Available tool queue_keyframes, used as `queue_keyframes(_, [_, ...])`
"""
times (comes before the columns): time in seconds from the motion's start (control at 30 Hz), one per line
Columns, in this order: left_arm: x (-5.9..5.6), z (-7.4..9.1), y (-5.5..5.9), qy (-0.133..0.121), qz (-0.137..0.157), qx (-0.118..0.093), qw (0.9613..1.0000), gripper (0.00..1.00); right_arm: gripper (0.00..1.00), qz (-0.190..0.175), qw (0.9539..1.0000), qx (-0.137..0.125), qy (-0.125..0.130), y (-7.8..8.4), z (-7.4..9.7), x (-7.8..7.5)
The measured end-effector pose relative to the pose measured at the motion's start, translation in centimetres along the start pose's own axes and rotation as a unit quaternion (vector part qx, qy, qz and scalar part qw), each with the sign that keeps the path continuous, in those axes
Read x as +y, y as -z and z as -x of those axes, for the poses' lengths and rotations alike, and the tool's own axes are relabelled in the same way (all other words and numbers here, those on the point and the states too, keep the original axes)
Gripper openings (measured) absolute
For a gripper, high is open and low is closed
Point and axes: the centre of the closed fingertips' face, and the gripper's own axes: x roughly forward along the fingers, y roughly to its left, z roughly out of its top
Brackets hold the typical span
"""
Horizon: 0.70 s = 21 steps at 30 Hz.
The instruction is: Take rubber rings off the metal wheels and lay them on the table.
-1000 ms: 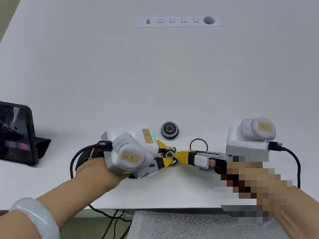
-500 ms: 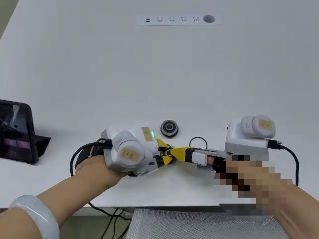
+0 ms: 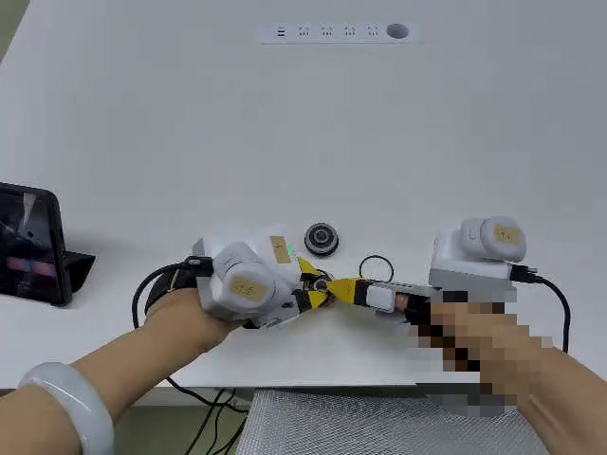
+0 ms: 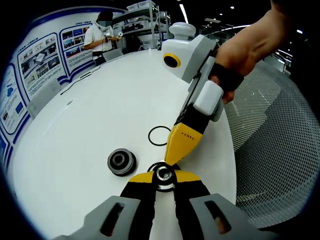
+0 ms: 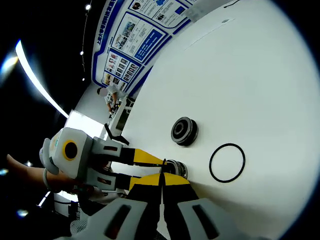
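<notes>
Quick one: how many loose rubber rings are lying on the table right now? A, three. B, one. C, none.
B: one thin black rubber ring lies loose on the table, near the free metal wheel; the left gripper clamps a second wheel.

White table [image 3: 190, 142] with wheel [image 3: 321, 238], loose ring [image 3: 377, 268]

Front edge of the table [image 3: 427, 142]: left gripper [image 3: 313, 287] comes in from the left, right gripper [image 3: 336, 288] from the right, tips meeting at the near wheel [image 4: 163, 174]. Just behind it sits the far wheel [image 3: 321, 238], with a loose ring [image 3: 377, 268] flat on the table to its right. Power strip [image 3: 337, 33] lies way at the back, and what looks like a tablet [image 3: 28, 246] stands far left.
</notes>
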Motion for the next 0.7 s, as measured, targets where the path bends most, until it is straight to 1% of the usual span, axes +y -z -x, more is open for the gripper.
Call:
queue_keyframes(0.13, [-0.1, 0.3, 0.0, -0.002, -0.007, -0.001, 1.0000, 0.14, 0.02, 0.000, 1.0000, 0.001, 0.007, 0.1, -0.1, -0.4])
queue_keyframes(0.2, [-0.2, 0.6, -0.1, -0.003, -0.008, -0.006, 0.9999, 0.12, 0.02, -0.001, 1.0000, 0.000, 0.007, 0.0, -0.1, -0.4])
queue_keyframes(0.27, [0.0, 0.9, -0.3, -0.009, -0.009, -0.012, 0.9999, 0.12, 0.02, -0.001, 1.0000, -0.001, 0.007, 0.0, -0.1, -0.4])
queue_keyframes(0.33, [0.1, 1.1, -0.4, -0.010, -0.003, -0.018, 0.9998, 0.14, 0.02, -0.001, 1.0000, -0.001, 0.008, 0.0, -0.1, -0.4])
queue_keyframes(0.4, [0.2, 1.3, -0.5, -0.014, -0.003, -0.022, 0.9997, 0.16, 0.02, -0.001, 1.0000, -0.001, 0.009, 0.0, -0.1, -0.5])
queue_keyframes(0.47, [0.3, 1.3, -0.5, -0.016, -0.002, -0.022, 0.9996, 0.18, 0.02, -0.001, 1.0000, -0.001, 0.008, 0.0, -0.1, -0.4])
queue_keyframes(0.6, [0.4, 1.4, -0.5, -0.019, 0.001, -0.025, 0.9995, 0.26, 0.02, -0.002, 1.0000, 0.000, 0.006, -0.1, -0.1, -0.3])
queue_keyframes(0.67, [0.4, 1.4, -0.4, -0.017, 0.005, -0.023, 0.9996, 0.29, 0.02, -0.002, 1.0000, 0.000, 0.005, -0.1, -0.1, -0.3])
queue_keyframes(0.7, [0.4, 1.4, -0.4, -0.019, 0.003, -0.024, 0.9995, 0.31, 0.02, -0.004, 1.0000, -0.001, 0.004, -0.1, -0.1, -0.2])
